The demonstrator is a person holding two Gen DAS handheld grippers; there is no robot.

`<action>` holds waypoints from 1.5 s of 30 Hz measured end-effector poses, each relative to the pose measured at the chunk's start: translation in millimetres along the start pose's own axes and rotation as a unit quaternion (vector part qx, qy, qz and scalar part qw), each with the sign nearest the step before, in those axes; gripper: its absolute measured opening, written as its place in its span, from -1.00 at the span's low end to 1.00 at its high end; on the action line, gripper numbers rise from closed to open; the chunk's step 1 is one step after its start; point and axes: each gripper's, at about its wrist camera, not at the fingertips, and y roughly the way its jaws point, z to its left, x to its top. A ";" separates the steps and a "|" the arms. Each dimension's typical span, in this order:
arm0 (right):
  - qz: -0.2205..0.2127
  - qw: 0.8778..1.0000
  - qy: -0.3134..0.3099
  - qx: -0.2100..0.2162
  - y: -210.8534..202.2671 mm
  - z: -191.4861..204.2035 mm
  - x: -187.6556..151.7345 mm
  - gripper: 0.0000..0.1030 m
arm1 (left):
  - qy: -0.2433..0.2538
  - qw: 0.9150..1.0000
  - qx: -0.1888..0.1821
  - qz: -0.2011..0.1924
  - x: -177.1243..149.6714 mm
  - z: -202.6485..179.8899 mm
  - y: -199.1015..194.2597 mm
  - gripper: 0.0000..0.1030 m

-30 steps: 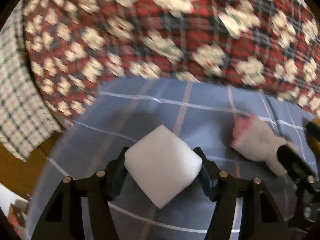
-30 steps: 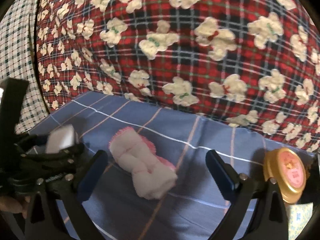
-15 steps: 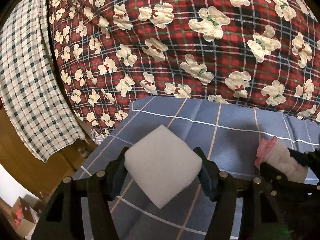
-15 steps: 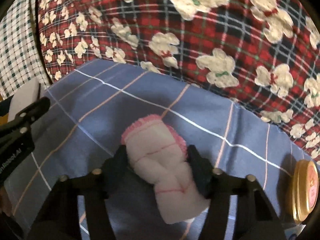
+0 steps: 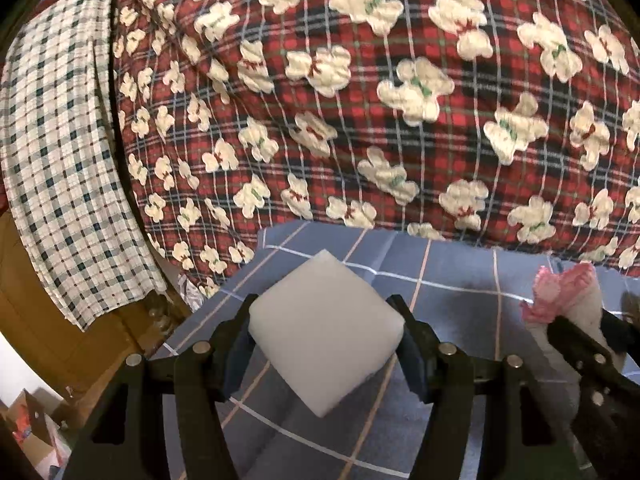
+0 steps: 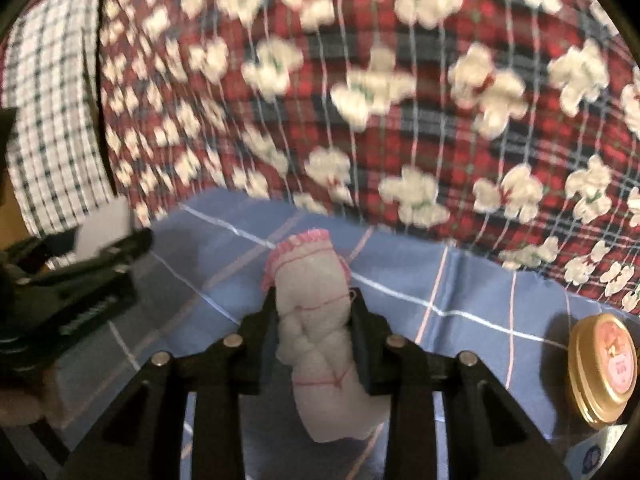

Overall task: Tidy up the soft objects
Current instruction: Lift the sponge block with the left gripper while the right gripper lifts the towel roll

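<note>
My left gripper (image 5: 326,340) is shut on a white foam block (image 5: 325,330) and holds it above the blue checked cloth (image 5: 452,276). My right gripper (image 6: 314,330) is shut on a rolled white sock with a pink frilled cuff (image 6: 316,320), lifted off the blue cloth (image 6: 460,292). The sock (image 5: 568,296) and the right gripper's fingers (image 5: 580,352) show at the right edge of the left wrist view. The left gripper (image 6: 92,256) with the foam block (image 6: 104,224) shows at the left of the right wrist view.
A red plaid blanket with white bears (image 5: 380,100) rises behind the blue cloth. A white-and-green checked fabric (image 5: 56,160) hangs at the left over a wooden edge (image 5: 60,344). A gold-rimmed round tin with a pink lid (image 6: 604,368) lies at the right.
My right gripper has closed around the sock and raised it off the cloth. My left gripper keeps its hold on the foam block and has lifted and tilted up a little.
</note>
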 end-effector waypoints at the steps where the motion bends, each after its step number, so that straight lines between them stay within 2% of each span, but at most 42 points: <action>1: -0.009 1.000 0.000 -0.003 -5.2 2.2 -0.6 -0.38 | -0.001 1.000 0.001 -0.004 0.7 0.4 -2.0 0.27; 11: -0.033 0.999 0.013 -0.015 -39.4 5.8 -17.0 -0.37 | 0.011 0.999 0.011 -0.042 -2.0 -4.4 -24.0 0.27; 19: -0.036 0.999 0.026 -0.024 -68.6 -5.0 -33.3 -0.37 | 0.009 0.999 0.002 -0.044 -16.0 -16.0 -39.4 0.27; 29: -0.044 0.998 0.024 -0.043 -115.9 -25.0 -61.0 -0.37 | -0.015 0.998 -0.060 -0.023 -47.7 -42.8 -76.2 0.27; 45: -0.083 0.992 0.041 -0.086 -196.0 -71.8 -92.5 -0.37 | 0.018 0.994 -0.101 -0.042 -73.7 -100.7 -146.0 0.28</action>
